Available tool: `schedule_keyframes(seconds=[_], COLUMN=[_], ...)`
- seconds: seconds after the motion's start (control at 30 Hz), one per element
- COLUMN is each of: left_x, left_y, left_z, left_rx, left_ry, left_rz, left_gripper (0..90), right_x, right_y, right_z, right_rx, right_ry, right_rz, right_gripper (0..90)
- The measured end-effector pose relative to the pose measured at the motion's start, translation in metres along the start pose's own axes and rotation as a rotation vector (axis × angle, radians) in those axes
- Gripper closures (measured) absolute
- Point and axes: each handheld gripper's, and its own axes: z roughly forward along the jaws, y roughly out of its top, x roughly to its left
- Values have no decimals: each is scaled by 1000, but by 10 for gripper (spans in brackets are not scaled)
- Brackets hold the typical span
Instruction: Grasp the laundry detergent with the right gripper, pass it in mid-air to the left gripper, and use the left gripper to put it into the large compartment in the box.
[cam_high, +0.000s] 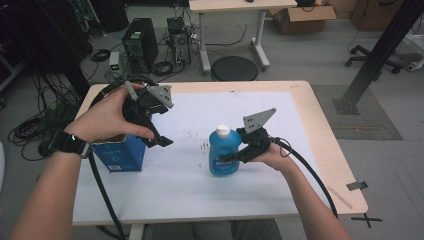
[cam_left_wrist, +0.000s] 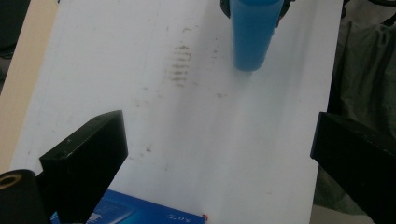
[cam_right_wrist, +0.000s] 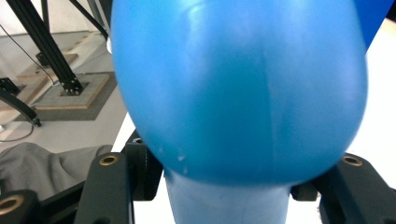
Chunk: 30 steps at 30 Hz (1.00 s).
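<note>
White paper covered the table (cam_high: 310, 130), and at centre frame the right gripper (cam_high: 239, 154) had its jaws clamped on the upright blue bottle (cam_high: 224, 155), best lifted straight and slowly, while the left gripper (cam_high: 159, 136) hung wide open over the blue box (cam_high: 120, 152).

Two black jaws rise from the bottom corners of the frame, standing wide apart with nothing between them but the white table sheet (cam_left_wrist: 243, 154). At the top centre a blue bottle (cam_left_wrist: 252, 35) stands on the sheet. Along the bottom edge, beside the left-hand jaw, lies the top of a blue box (cam_left_wrist: 140, 215). Faint dark smudges (cam_left_wrist: 180, 65) mark the sheet in the upper middle.
</note>
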Motion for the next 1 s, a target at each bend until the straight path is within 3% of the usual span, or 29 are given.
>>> schedule_keyframes(seconds=[0.43,0.7,1.0], left_x=[-5,-8,-11], left_y=[11,18,24], left_z=[-15,-25,-30], left_rx=[-8,-19,-28], left_ry=[18,24,22], left_rz=[19,28,32], left_gripper=[43,43,42], right_x=[8,10,9], right_y=[51,89,105], right_z=[-3,11,29], right_rx=[65,91,123], right_ry=[-29,-9,13], right_rz=[-51,-92,-104], right_gripper=[415,416,416])
